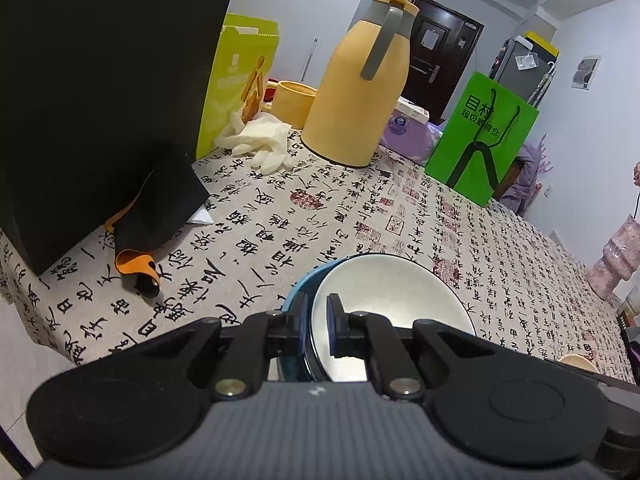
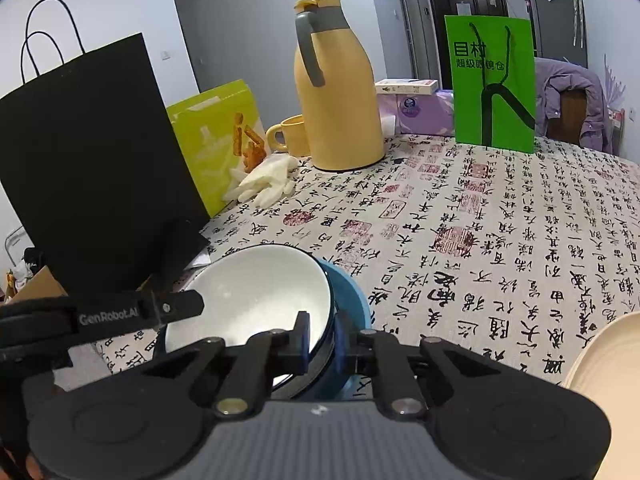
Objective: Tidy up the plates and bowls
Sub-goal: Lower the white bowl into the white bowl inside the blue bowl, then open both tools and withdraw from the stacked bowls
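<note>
The surface [image 2: 500, 240] (cloth printed with calligraphy) carries a yellow jug [image 2: 336, 92] at the back. Nearer, the white-lined bowl [image 2: 256, 296] sits nested in the blue bowl [image 2: 352, 300]. The left hand-held gripper [image 1: 318, 326] and the right hand-held gripper [image 2: 322, 344] each pinch the stacked rims.

A lived-in home, likely a dining corner: a table under a calligraphy-print tablecloth [image 2: 500, 216] holds a yellow thermos jug [image 2: 336, 92], matching mug [image 2: 290, 136], tissue packs [image 2: 424, 114] and shopping bags [image 2: 494, 84]; behind stand a dark entrance door [image 2: 466, 20], a refrigerator [image 2: 556, 16] and a coat-draped chair [image 2: 572, 100]
</note>
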